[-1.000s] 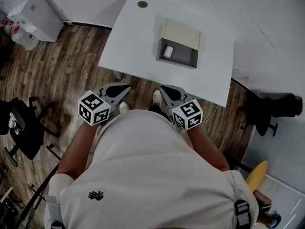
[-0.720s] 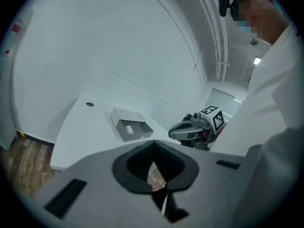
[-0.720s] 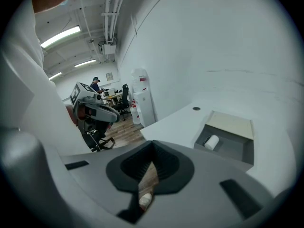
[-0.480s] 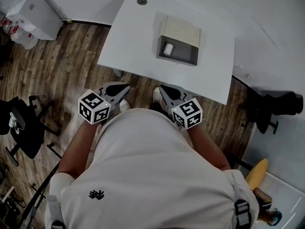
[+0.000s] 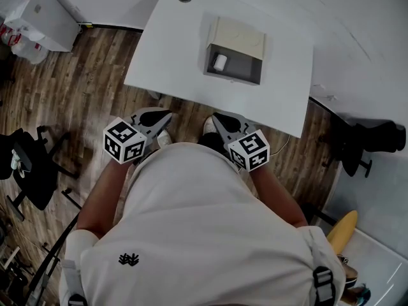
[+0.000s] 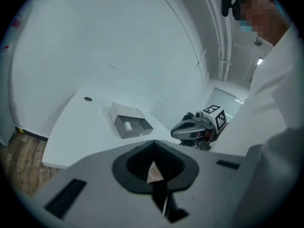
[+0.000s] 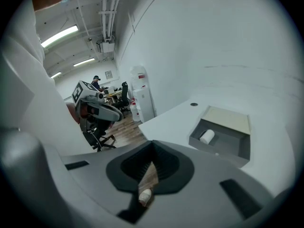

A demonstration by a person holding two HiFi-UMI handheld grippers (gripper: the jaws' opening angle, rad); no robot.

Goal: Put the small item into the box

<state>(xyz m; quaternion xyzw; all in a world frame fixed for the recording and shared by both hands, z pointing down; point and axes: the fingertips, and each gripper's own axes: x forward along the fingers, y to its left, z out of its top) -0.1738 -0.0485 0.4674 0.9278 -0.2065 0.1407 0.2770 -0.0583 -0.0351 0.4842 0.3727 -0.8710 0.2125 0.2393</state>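
The small white cylindrical item (image 5: 220,62) lies inside the open grey box (image 5: 245,75) on the white desk (image 5: 172,50), so the task looks done, with nothing left to place. The left tongs (image 5: 159,116) and right tongs (image 5: 223,121) are closed and empty. They hang by the person's waist, well apart from the item.

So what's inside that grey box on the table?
A small white cylinder lies at the left end of the grey box; the rest of its floor looks bare. Anything under the beige lid is hidden.
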